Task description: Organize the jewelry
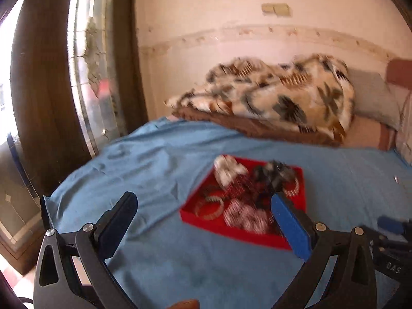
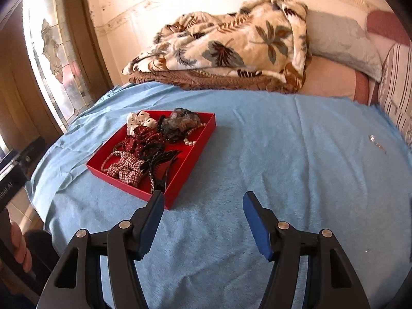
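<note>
On the blue sheet (image 2: 257,141) sits the red tray (image 2: 180,177), filled with scrunchies, pearl beads (image 2: 191,143) and a black comb (image 2: 161,162). Just in front of the tray, the left gripper (image 1: 203,221) gapes wide and empty; the right gripper (image 2: 203,221), beside the tray's near corner, is parted and empty too.

Home bedroom.
Bed (image 2: 257,154) under blue sheet; folded blanket (image 2: 231,43), pillow (image 2: 340,41); wooden door (image 1: 38,103).
</note>
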`<state>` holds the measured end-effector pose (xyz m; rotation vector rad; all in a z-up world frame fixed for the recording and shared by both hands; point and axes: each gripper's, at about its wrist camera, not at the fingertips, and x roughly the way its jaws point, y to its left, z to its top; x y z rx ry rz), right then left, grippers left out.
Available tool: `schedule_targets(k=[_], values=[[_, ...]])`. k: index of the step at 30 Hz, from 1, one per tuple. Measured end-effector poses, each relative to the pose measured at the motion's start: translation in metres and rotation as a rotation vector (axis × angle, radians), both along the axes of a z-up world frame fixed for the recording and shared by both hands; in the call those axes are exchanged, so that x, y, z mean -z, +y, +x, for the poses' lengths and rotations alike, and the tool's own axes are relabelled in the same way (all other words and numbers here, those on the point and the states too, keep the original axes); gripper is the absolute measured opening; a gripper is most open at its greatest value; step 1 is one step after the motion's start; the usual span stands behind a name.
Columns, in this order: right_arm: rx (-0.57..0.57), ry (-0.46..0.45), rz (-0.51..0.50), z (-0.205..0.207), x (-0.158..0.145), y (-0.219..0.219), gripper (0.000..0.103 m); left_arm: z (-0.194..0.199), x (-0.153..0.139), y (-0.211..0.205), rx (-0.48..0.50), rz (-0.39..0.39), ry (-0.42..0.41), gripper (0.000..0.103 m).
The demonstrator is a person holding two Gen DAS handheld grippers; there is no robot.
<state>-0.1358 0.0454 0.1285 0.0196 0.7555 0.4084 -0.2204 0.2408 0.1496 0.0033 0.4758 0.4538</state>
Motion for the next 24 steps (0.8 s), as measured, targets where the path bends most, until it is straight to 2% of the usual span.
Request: schedule_targets(k=[8,14,24], values=[[0.051,-0.110,-0.052,-0.019,-0.005,-0.016,0.080,-0.003,0.011,-0.034,0.013,0.005,0.097,0.103],[0.064,-0.081,-0.042,-0.018,0.003,-0.022,0.080,0.001,0.019,-0.036,0.012,-0.027,0.146,0.103],[0.051,-0.087,-0.055,-0.024,0.003,-0.014,0.083,0.003,0.028,-0.031,0.006,-0.066,0.194,0.103]])
